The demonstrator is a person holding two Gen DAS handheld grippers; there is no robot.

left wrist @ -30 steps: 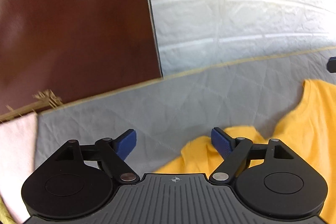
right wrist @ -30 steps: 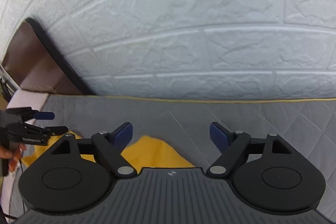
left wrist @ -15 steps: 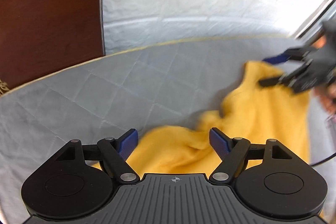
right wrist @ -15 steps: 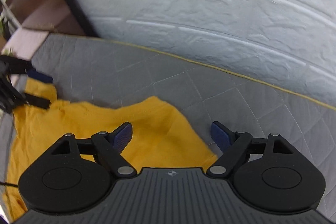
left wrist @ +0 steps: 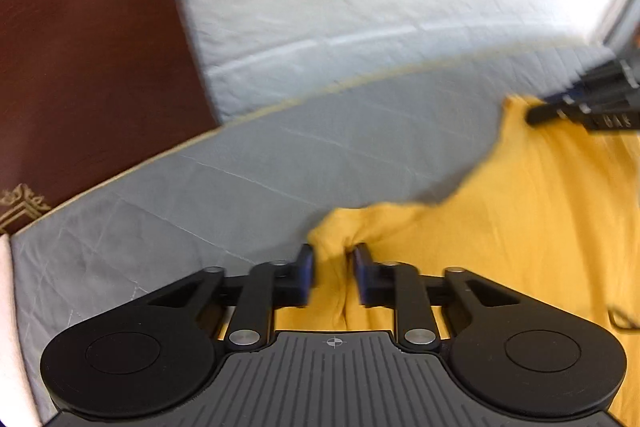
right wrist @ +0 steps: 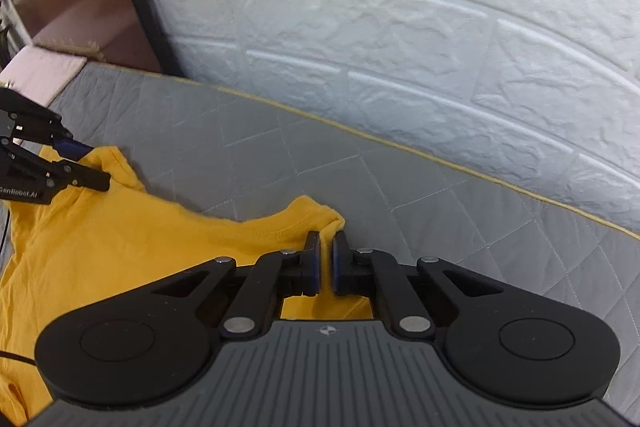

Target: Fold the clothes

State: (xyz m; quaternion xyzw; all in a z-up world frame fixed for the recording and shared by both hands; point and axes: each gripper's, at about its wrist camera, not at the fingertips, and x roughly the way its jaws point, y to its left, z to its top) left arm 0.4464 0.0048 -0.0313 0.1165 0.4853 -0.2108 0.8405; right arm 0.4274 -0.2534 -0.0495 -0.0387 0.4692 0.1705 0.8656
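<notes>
A yellow garment (left wrist: 500,227) lies spread on a grey quilted cover (left wrist: 200,195). My left gripper (left wrist: 333,261) is shut on a bunched corner of the garment near its left end. In the right wrist view, my right gripper (right wrist: 325,251) is shut on the other far corner of the yellow garment (right wrist: 120,247). Each gripper shows in the other's view: the right one at the far right of the left wrist view (left wrist: 584,103), the left one at the far left of the right wrist view (right wrist: 52,167).
A white brick-pattern wall (right wrist: 400,27) runs along the far edge of the grey cover (right wrist: 360,179). A dark brown wooden panel (left wrist: 80,47) stands at the left. A pale pink cloth (right wrist: 40,75) lies beyond the cover's left end.
Both grippers have closed from wide open onto corners of the yellow garment. Both have come down closer to the garment.
</notes>
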